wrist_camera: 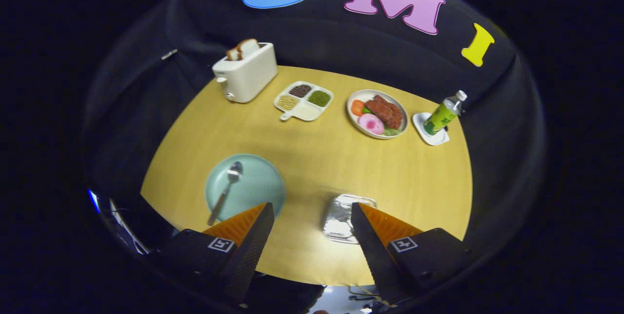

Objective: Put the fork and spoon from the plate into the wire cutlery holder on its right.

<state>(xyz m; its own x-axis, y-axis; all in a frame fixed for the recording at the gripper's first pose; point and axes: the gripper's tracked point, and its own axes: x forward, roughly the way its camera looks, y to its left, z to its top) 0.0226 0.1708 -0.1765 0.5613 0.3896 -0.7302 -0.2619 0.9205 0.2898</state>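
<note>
Jaws stand wide apart above the near side of the desk [312, 167], with nothing between them; your gripper [312, 211] hangs well clear of the surface. Note the pale green plate [258, 182] just ahead of the left finger [251, 236]. On it lies a metal spoon [225, 191], bowl pointing away from you, handle running back over the near rim of the plate. No fork can be made out on the plate.

Locate the wire cutlery holder [343, 216] to the right of the plate, just beside the right finger [378, 241], which covers part of it. Its contents cannot be told.

No readable writing shows on any item; the bottle label is too small to read.

Check the far side of the desk. You will see a white toaster [246, 77] with bread slices standing in its slots, a divided tray [303, 102] holding dark, green and pale grains in separate compartments, a dish [378, 114] with meat and vegetables, and a green bottle [443, 114] upright on a white coaster [429, 131].
</note>
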